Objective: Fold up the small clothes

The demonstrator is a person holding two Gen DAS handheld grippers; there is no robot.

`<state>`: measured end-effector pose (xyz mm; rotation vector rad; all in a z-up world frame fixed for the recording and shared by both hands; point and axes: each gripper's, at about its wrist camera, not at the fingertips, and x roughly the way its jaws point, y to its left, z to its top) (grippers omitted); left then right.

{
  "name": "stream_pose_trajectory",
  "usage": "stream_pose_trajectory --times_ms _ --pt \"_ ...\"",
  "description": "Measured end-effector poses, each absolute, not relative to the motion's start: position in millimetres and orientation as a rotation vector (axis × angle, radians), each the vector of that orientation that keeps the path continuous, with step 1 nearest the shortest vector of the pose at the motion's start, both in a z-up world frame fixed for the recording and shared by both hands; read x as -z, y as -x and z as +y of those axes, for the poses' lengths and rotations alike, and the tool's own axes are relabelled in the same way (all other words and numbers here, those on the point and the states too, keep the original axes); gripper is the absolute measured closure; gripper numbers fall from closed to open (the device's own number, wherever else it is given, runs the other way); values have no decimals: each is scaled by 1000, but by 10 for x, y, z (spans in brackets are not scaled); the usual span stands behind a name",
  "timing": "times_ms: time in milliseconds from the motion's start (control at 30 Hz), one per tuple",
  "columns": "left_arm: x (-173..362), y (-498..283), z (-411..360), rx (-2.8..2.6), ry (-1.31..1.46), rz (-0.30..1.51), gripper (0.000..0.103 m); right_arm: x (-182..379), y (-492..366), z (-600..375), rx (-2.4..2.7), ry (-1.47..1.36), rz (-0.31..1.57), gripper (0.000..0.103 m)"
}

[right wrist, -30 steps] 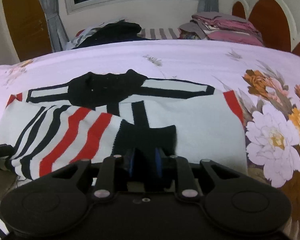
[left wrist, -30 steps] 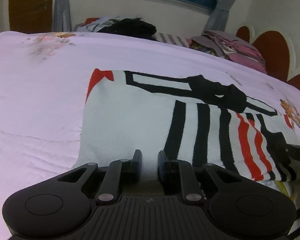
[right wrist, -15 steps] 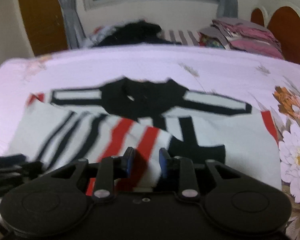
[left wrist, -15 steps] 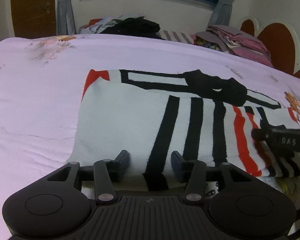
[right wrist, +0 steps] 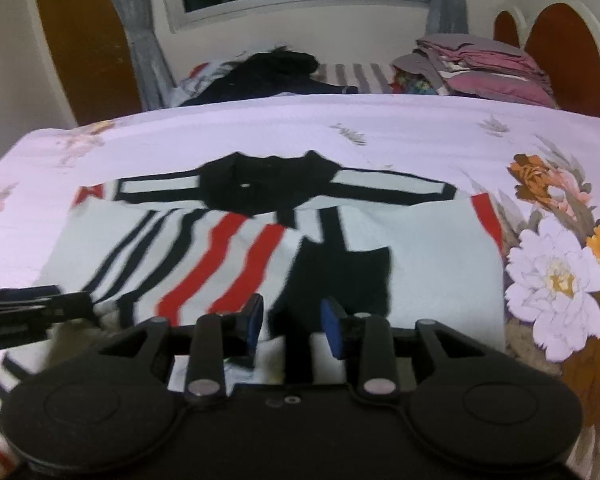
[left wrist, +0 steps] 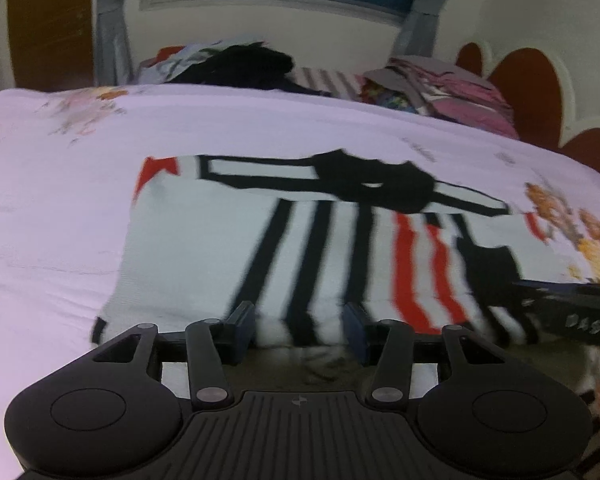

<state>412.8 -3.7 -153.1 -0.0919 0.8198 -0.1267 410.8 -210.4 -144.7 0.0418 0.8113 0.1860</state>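
Observation:
A small white knit sweater (left wrist: 228,240) with black and red stripes and a black collar lies flat on the bed, with its striped part folded over the middle. It also shows in the right wrist view (right wrist: 420,264). My left gripper (left wrist: 298,326) is open at the sweater's near edge, over the black stripes. My right gripper (right wrist: 291,322) is open at the near edge over the black patch (right wrist: 340,276). Each gripper shows at the side of the other's view.
The bed has a pale pink sheet (left wrist: 52,208) with large flower prints (right wrist: 556,276) on the right. Piles of clothes (right wrist: 480,64) and a dark heap (left wrist: 244,64) lie at the far edge under the window. A brown scalloped headboard (left wrist: 532,92) stands at the right.
Both grippers have opened and let go of the sweater's folded part, which now lies flat. Both have drawn back slightly towards the near edge.

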Motion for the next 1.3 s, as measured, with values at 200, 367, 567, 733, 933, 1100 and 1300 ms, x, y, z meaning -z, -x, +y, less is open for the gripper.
stream_pose_trajectory --times_ms 200,367,567,733,933,1100,1300 --pt "1560 -3960 -274 159 59 829 43 1521 -3907 -1923 -251 6 828 71" --pt "1675 -3885 -298 142 60 860 43 1585 -3801 -1928 -270 5 845 70" --pt "1885 -3778 -264 133 -8 889 43 1743 -3689 -1904 -287 47 887 72" --pt "1913 -3574 56 82 -36 903 32 1828 -3420 -2104 -246 197 863 70" --pt "1903 -3330 394 46 -24 919 32 1804 -3213 -2460 -132 171 873 64" --pt "1788 -3200 357 75 -11 912 32 1628 -3020 -2291 -146 86 848 66" --pt "1661 -3029 140 194 -9 879 32 1561 -2846 -1867 -188 -21 868 68"
